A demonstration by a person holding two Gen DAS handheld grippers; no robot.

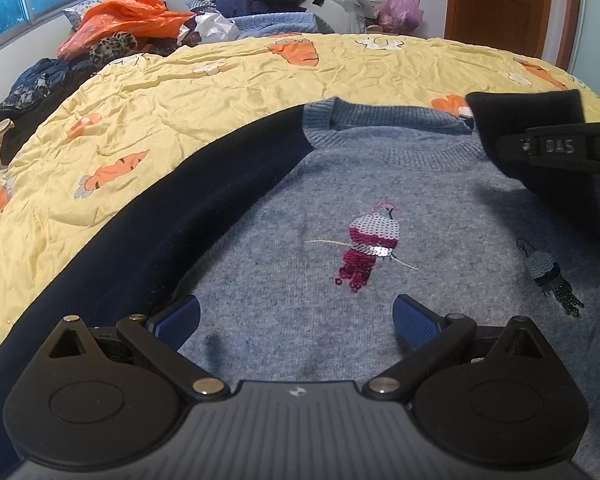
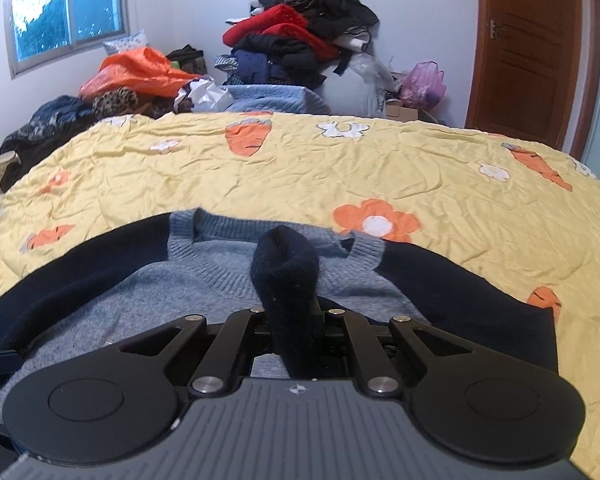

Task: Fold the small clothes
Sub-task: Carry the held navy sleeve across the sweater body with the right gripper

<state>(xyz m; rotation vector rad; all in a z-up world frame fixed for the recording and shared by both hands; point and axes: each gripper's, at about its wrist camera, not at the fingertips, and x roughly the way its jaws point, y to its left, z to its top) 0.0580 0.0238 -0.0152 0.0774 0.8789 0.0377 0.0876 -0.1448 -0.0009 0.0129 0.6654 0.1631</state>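
A small grey-blue knit sweater (image 1: 340, 184) with navy sleeves and sequin motifs lies face up on the yellow quilt (image 1: 180, 92), collar away from me. My left gripper (image 1: 296, 316) is open and empty, low over the sweater's lower front; the navy left sleeve (image 1: 172, 216) lies spread beside it. My right gripper (image 2: 296, 320) is shut on the navy cuff of the right sleeve (image 2: 288, 268) and holds it lifted over the chest near the collar (image 2: 220, 240). In the left wrist view that gripper (image 1: 556, 148) enters from the right with the cuff (image 1: 528, 120).
The quilt (image 2: 380, 168) with carrot and flower prints covers the bed. Behind it is a heap of clothes (image 2: 300, 40), an orange plastic bag (image 2: 140, 72) and a pink bag (image 2: 424, 80). A wooden door (image 2: 528, 48) is at the right, a window (image 2: 60, 8) at the left.
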